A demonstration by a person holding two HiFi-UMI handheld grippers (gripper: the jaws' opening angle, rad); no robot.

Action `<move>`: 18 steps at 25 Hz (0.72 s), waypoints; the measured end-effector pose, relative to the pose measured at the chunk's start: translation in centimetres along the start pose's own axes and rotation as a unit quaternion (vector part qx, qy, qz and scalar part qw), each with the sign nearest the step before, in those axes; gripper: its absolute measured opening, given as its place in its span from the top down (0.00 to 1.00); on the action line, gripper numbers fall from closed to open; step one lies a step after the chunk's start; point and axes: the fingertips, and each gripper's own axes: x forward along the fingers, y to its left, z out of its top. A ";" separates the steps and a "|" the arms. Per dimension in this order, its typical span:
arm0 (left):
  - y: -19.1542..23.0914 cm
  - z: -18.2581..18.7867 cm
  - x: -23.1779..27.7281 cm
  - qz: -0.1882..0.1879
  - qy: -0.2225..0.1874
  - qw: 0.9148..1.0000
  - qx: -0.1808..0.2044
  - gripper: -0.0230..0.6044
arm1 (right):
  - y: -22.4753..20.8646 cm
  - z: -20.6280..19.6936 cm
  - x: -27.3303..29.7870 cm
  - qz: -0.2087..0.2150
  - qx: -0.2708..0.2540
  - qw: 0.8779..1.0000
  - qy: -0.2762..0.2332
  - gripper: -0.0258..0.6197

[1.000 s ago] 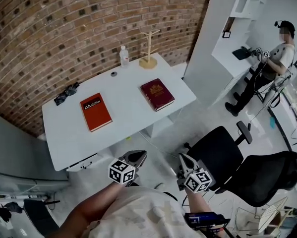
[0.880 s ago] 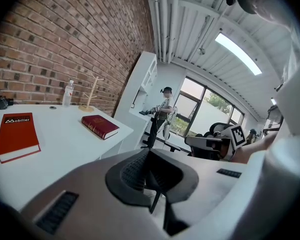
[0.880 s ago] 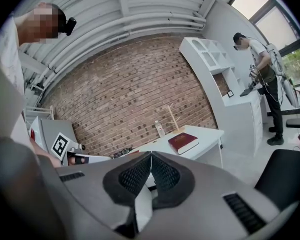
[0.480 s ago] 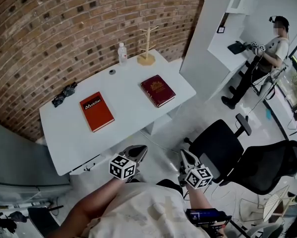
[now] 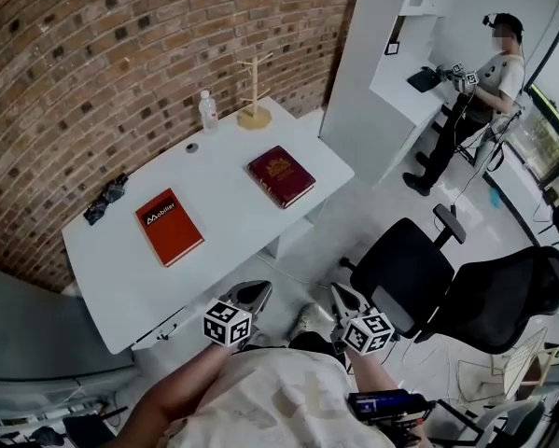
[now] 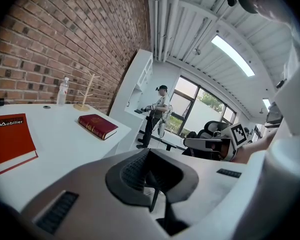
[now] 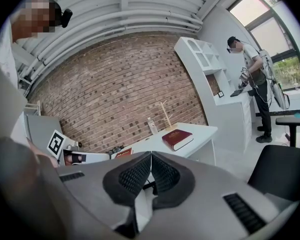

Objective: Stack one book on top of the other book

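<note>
An orange-red book lies flat on the left part of the white table; a dark red book lies flat to its right. They are apart, not stacked. The orange-red book and the dark red book also show in the left gripper view. The dark red book shows in the right gripper view. My left gripper and right gripper are held close to my body, short of the table's near edge. Both are shut with nothing between the jaws.
At the table's back stand a wooden peg stand, a small bottle, a small round object and a dark bundle. Black office chairs stand to my right. Another person works at a white shelf unit.
The whole scene has slid left and slightly up in the head view. Both grippers stay shut near my body, with the table still out of reach.
</note>
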 end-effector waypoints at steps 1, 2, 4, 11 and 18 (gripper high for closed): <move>0.1 0.1 0.4 0.000 0.000 1.000 -0.001 0.93 | -0.4 0.0 0.3 0.002 -0.001 1.000 0.003 0.93; 0.4 0.2 0.9 0.002 -0.001 1.000 -0.002 0.93 | -0.8 0.1 0.8 0.005 -0.001 1.000 0.006 0.93; 1.2 0.6 1.7 0.010 -0.002 1.000 -0.006 0.93 | -1.6 0.4 1.9 0.008 -0.002 1.000 0.010 0.93; 3.9 3.2 5.5 0.038 -0.012 0.999 -0.020 0.93 | -4.4 3.3 5.8 0.033 -0.021 0.999 0.022 0.93; 4.9 6.0 11.0 0.040 -0.013 0.999 -0.013 0.93 | -9.0 6.4 9.3 0.050 -0.025 0.998 0.018 0.93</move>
